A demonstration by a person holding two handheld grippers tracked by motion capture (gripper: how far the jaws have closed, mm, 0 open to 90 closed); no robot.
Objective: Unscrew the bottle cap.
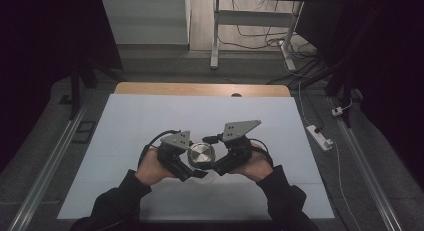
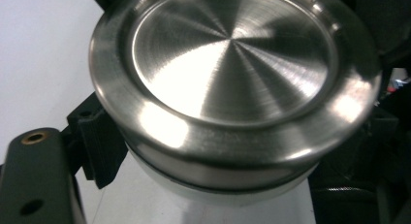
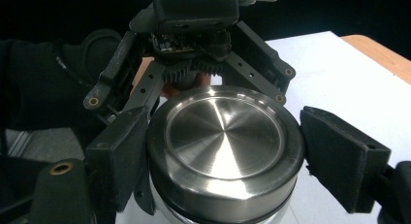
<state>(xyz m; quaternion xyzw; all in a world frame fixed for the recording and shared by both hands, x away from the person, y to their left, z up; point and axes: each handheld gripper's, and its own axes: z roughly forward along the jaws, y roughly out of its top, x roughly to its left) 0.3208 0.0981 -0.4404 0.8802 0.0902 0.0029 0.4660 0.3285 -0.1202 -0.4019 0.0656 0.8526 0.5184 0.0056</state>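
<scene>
A round brushed-steel lid (image 1: 201, 154) sits on a pale jar, held up between both grippers over the white sheet. My left gripper (image 1: 192, 171) comes in from the left. In the left gripper view, the left gripper (image 2: 213, 195) is shut on the jar body (image 2: 218, 190) just under the lid (image 2: 232, 73). My right gripper (image 1: 216, 166) comes in from the right. In the right gripper view, the right gripper (image 3: 225, 156) is shut on the lid (image 3: 225, 141), one pad (image 3: 121, 156) on each side of the rim. The other gripper's body (image 3: 194, 35) sits behind the jar.
A white sheet (image 1: 150, 121) covers the table, with a wooden edge (image 1: 200, 89) at the far side. A power strip (image 1: 320, 137) and cables lie on the floor to the right. Metal rails (image 1: 50, 161) run along both sides, and desk legs (image 1: 215, 36) stand beyond.
</scene>
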